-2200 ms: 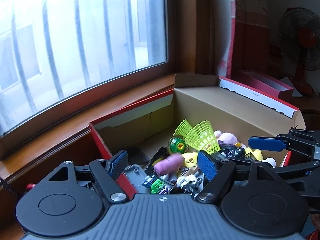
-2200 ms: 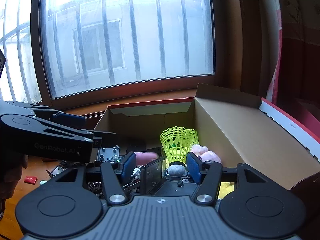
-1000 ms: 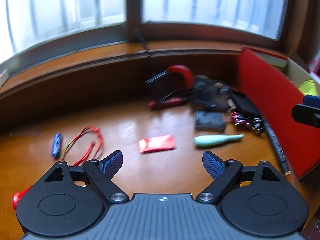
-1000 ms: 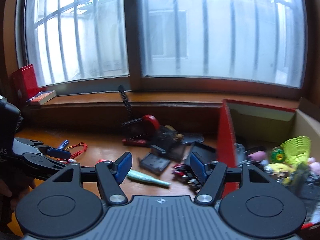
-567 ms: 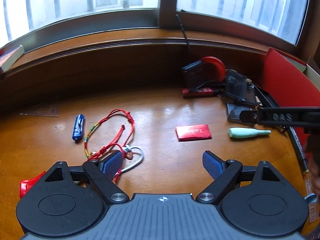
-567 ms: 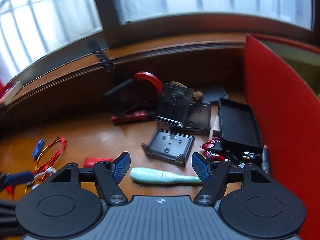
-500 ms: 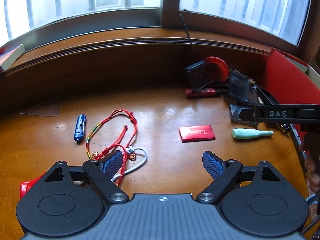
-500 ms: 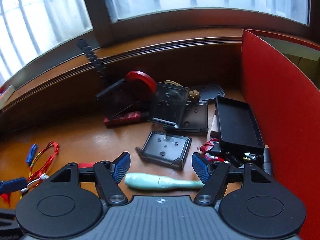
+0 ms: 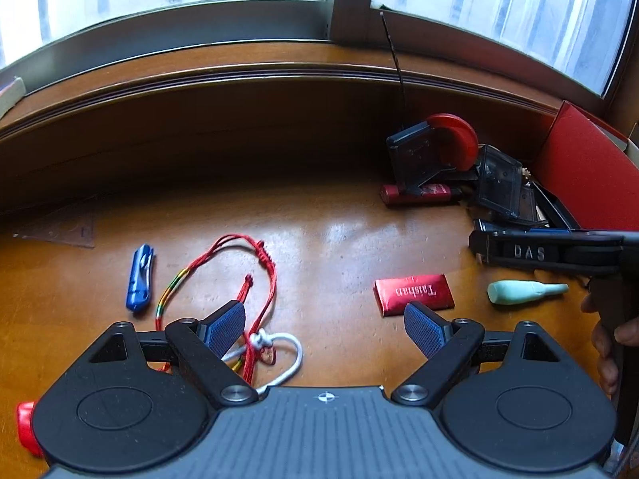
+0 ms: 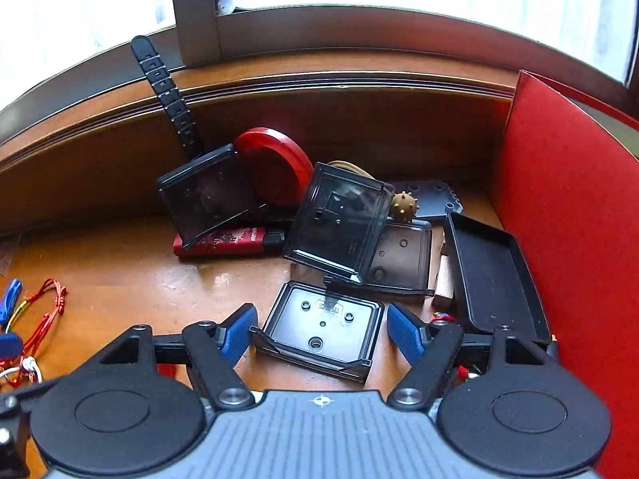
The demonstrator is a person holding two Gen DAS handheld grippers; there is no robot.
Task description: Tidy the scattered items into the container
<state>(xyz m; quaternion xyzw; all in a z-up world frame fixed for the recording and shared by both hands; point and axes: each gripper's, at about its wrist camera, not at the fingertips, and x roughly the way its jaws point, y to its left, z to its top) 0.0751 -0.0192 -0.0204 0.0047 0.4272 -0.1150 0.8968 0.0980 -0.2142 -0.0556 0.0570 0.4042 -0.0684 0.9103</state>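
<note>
My right gripper (image 10: pixel 321 330) hangs low over the wooden table, open. A small smoky plastic tray (image 10: pixel 319 315) lies flat between its blue pads (image 10: pixel 239 333), with a thin gap on each side. In the left wrist view, my left gripper (image 9: pixel 324 329) is open over bare wood, holding nothing. A red string bracelet (image 9: pixel 255 251) with a white cord loop (image 9: pixel 293 355) lies by its left fingertip. A red foil packet (image 9: pixel 413 293) and a mint-green stick (image 9: pixel 523 292) lie just beyond its right fingertip. The red box wall (image 10: pixel 571 215) stands at the right.
A heap sits against the window ledge: a red disc (image 10: pixel 275 163), tilted dark plastic cases (image 10: pixel 339 223), a red lighter (image 10: pixel 227 241), a black tray (image 10: pixel 491 275) and a spiky brown ball (image 10: pixel 404 205). A blue clip (image 9: pixel 139 277) lies at the left. A hand (image 9: pixel 611 343) holds the right gripper's handle.
The right gripper has sunk and pushed forward: the smoky tray now lies between its fingers, and the mint stick has left its view. The left gripper edged closer to the bracelet.
</note>
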